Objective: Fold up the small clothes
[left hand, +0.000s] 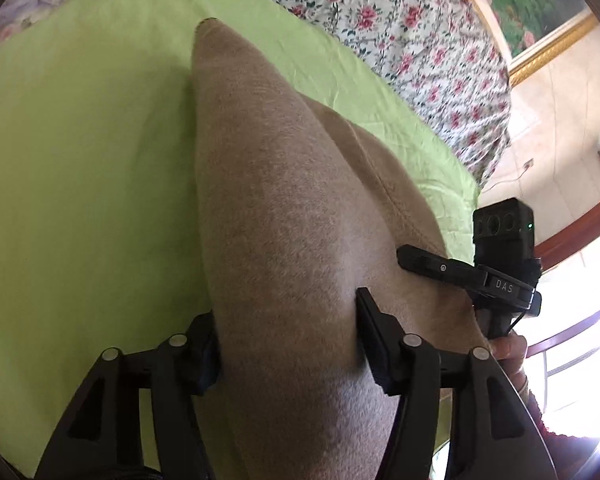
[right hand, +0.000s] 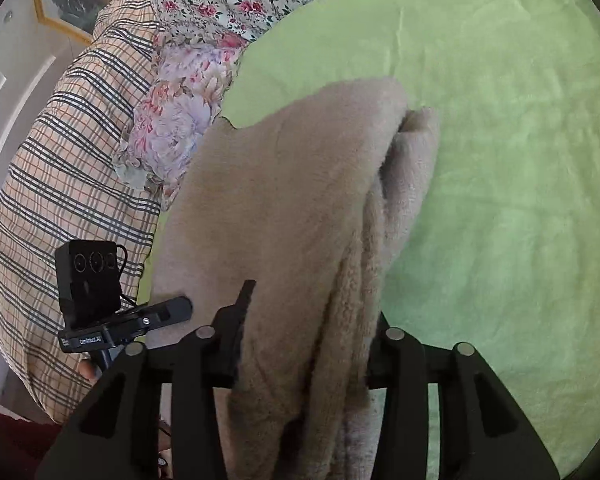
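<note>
Left gripper (left hand: 288, 332): jaws part-spread, a thick band of the tan garment (left hand: 292, 208) running between the fingers. Cloth fills the gap and touches both pads; reads as a hold on it. Right gripper (right hand: 308, 344): same story, jaws at a middling spread, bunched layers of the garment between them, pressed against both fingers. Each tool shows in the other's view, low and to the inner side, close by, with the cloth spanning the two.

Garment: fleecy, already doubled by the look of the stacked edges in the right view. Near edge held up by both grippers; the rest slopes forward and down, away from the fingers, its long axis running straight ahead of them. Far end tapers to a point in the left view and appears to rest on the green sheet (right hand: 500, 160). Neither hand is clearly nearer; they share the near edge.

Room: open sheet ahead and off the outer side of each gripper. Floral bedding (left hand: 400, 32) bounds the far side; a plaid cushion (right hand: 60, 184) crowds the ground beyond the left tool, as the right view shows it. My read: carrying the held edge forward over the far end is the fold that has space, with the bedding as its limit.
</note>
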Available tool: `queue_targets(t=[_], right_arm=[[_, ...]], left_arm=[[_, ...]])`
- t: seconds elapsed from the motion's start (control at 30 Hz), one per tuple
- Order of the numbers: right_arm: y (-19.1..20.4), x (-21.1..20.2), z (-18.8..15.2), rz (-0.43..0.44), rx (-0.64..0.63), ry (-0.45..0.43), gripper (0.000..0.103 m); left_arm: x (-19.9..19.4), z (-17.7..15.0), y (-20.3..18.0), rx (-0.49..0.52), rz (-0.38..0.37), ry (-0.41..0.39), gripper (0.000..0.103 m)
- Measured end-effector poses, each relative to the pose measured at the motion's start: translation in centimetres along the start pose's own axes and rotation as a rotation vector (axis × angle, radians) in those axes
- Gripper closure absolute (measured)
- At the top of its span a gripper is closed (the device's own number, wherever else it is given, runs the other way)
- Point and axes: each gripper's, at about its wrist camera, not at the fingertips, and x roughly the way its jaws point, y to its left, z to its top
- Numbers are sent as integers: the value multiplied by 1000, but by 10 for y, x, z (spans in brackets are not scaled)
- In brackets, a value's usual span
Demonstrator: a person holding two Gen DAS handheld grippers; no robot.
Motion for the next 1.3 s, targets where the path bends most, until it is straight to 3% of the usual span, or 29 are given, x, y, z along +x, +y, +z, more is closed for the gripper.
queue_targets(t=[0.13,0.3,0.4,0.43,0.53,0.57,0.6,0.63,0.7,0.77,0.93,1.03,1.17,1.3], right_arm=[[-1,-19,5,-85,-3,-31,41],[-5,-42,25,-144,-11,-140,40],[-1,-34,41,-124,12,-154,43],[-1,-29,44,-117,18,-147,49],[2,-17,49,-122,17,-123,85],[7,-21,48,-131,6,-143,89],[17,-32,43,-141,-28,-189,92],[26,-38,39,-141,-51,-215,92],[31,-50,28,-170,-70,-242,92],[20,-42,23,-219,-53,-216,92],[-5,-17,24,-223,25,-170,92],[2,-27,22,-210,42,-186,84],[17,-53,3,-165,43,-213,72],[34,-73,-33,-113,31,-225,69]], left_arm=[[-9,8,11,-21,7,-31,28],[-21,29,27,-84,24,-75,22],[-18,44,36,-128,42,-91,22],[-16,50,40,-140,63,-98,22],[-10,63,40,-160,103,-114,23],[-8,68,39,-153,130,-117,24],[-7,69,37,-144,151,-120,32],[-6,71,33,-128,179,-120,40],[-2,70,29,-101,211,-103,44],[5,68,24,-81,237,-89,44],[12,66,14,-30,312,-70,43],[-2,58,3,1,324,-80,43],[-33,27,-15,51,304,-116,43],[-62,-26,-32,104,269,-136,42]])
